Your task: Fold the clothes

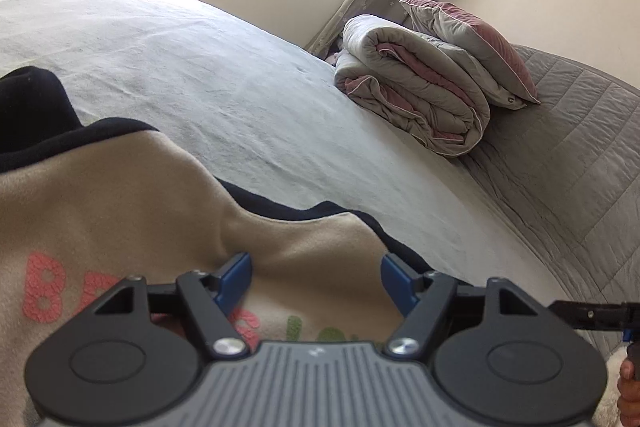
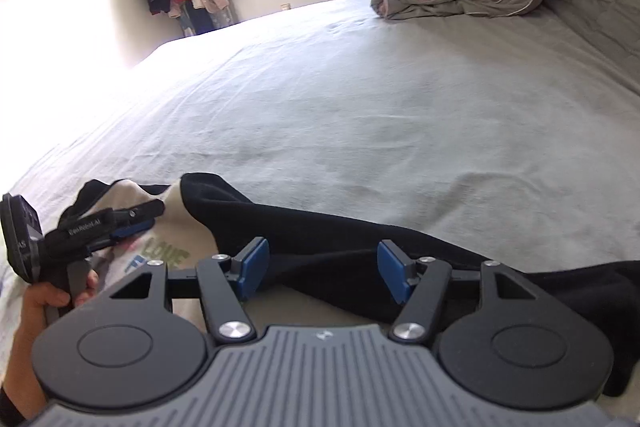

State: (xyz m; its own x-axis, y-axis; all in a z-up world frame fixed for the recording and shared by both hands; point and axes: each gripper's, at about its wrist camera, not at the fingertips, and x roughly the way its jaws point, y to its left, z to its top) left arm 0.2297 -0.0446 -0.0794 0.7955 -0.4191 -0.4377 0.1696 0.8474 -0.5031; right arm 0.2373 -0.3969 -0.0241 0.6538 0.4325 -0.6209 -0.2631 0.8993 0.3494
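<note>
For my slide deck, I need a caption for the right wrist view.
Open right gripper over a black sleeve of the sweatshirt on the bed; left gripper nearby.

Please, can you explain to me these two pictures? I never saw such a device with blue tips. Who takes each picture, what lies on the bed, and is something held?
A person holds a hand tool in each hand, each with a two-finger claw and a camera looking along its blue fingers. One picture is from the left claw, the other from the right claw. On the bed lies a beige and black garment; farther off, a folded quilt. Both claws are open above the garment, holding nothing.
</note>
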